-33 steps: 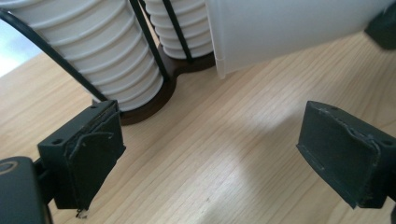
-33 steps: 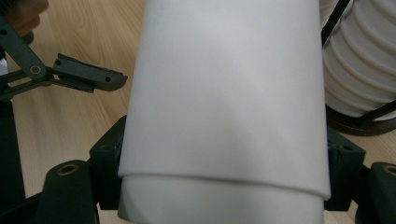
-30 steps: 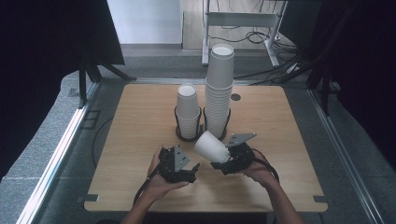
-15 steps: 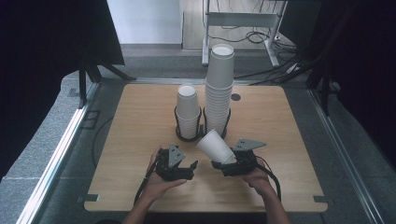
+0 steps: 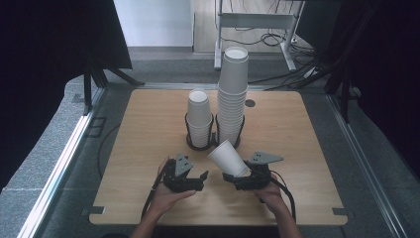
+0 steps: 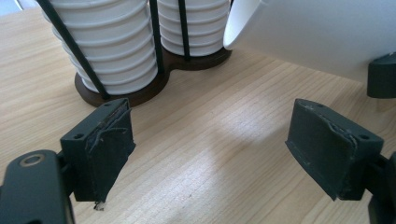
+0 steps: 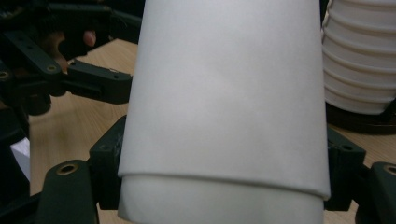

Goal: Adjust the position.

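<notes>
Wooden table (image 5: 148, 148) with two white cup stacks at its middle: tall stack (image 5: 233, 99) and short stack (image 5: 199, 119), side by side in a black wire holder (image 5: 190, 144) on a dark base

We judge the job is cup sorting between the stacks. One paper cup (image 5: 228, 158) is out and in hand, so the pick is done. What is left is placing it, likely on a stack or on the table. Which one, we cannot tell

The cup sits in front of the holder, near the tall stack's foot, off the table, tilted with its mouth up and toward the stacks. It is plain white, smooth and undented. In the right gripper view a step line crosses the wall near the jaws. It may be a second cup nested inside, we can't tell

Right gripper (image 5: 239, 176) is clamped on the cup's lower end, one jaw on each side

Left gripper (image 6: 210, 140) is just beside the cup and apart from it. Its jaws have just been closing, with nothing between them and a gap between the pads, bare table below
</notes>
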`<state>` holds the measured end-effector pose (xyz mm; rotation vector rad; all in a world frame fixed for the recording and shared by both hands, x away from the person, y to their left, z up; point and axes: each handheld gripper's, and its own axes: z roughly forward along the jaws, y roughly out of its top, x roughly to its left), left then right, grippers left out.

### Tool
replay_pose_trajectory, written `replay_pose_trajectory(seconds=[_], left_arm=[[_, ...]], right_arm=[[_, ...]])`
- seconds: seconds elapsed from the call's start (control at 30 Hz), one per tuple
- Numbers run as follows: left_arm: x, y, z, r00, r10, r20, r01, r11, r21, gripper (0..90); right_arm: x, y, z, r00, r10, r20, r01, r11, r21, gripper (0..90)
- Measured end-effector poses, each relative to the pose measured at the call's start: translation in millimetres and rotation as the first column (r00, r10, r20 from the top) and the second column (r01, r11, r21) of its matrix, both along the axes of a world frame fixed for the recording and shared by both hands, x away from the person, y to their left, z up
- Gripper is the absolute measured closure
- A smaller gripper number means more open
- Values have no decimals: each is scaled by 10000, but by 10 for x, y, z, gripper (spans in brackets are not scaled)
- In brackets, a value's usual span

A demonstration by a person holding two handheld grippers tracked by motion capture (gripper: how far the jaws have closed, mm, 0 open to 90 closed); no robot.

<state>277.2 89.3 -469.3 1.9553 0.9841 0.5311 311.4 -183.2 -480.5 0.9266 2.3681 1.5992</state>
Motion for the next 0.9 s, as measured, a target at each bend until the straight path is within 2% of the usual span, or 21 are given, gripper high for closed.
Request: replay_pose_trajectory(seconds=[0.2, 0.23, 0.4, 0.57, 0.63, 0.77, 0.9], left_arm=[[-9, 21, -56, 9998, -3, -183, 3, 10000, -3, 144], [-8, 27, -64, 9997, 12, -225, -12, 10000, -18, 145], [-3, 55, -77, 9990, -37, -438, 23, 9995, -310, 145], [-10, 74, -64, 9990, -57, -434, 33, 9984, -566, 146], [-10, 91, -56, 9989, -55, -465, 19, 9970, -773, 146], [-7, 106, -53, 9989, -29, -473, -12, 9963, -865, 146], [-2, 127, -46, 9984, -93, -566, 28, 9936, -1129, 146]], right_arm=[[-53, -29, -67, 9996, -225, 184, 217, 9989, 418, 233], [-73, -37, -76, 9990, -309, 330, 287, 9976, 637, 233], [-110, -46, -77, 9974, -398, 607, 331, 9936, 1082, 232], [-140, -63, -71, 9945, -522, 907, 389, 9889, 1434, 232], [-148, -66, -68, 9934, -554, 1009, 399, 9880, 1494, 232], [-161, -61, -65, 9915, -573, 1169, 390, 9874, 1536, 232], [-174, -50, -58, 9901, -585, 1273, 387, 9874, 1532, 232]])
